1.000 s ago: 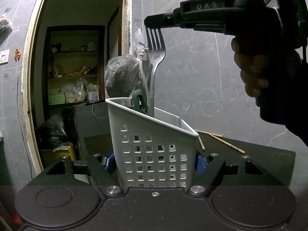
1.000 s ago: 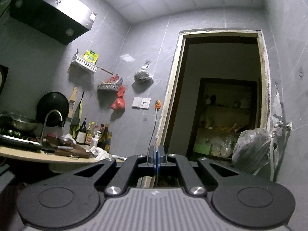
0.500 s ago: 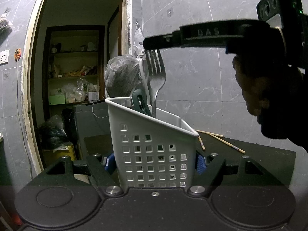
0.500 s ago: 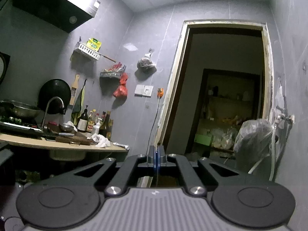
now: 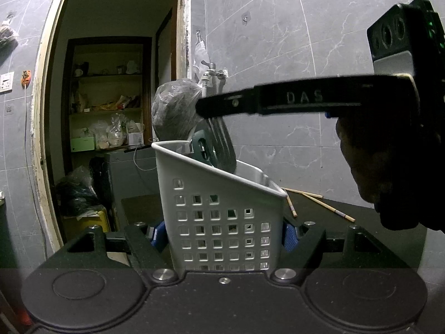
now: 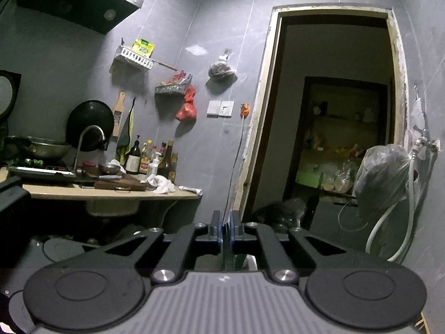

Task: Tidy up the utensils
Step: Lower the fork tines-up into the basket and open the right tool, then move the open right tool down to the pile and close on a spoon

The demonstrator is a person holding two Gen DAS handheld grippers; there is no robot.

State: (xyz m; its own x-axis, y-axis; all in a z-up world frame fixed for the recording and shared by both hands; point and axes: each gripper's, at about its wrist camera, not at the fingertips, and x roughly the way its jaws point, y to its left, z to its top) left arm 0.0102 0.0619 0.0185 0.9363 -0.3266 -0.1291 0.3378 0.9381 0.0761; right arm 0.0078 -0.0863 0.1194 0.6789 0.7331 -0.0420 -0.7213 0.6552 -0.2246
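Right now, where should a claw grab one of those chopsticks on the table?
Grab a chopstick at its middle, coming straight down from above. Both lie flat on the dark table behind the basket, thin and long, so pinch across the width, not along it.

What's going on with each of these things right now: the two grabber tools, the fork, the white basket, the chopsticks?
Left gripper: shut on the white basket's sides.
White basket: upright, clamped, utensils inside.
Right gripper: shut on the fork.
Fork: tines up, handle lowered inside the basket.
Green utensil: standing in the basket beside the fork.
Chopsticks: lying loose on the dark table.
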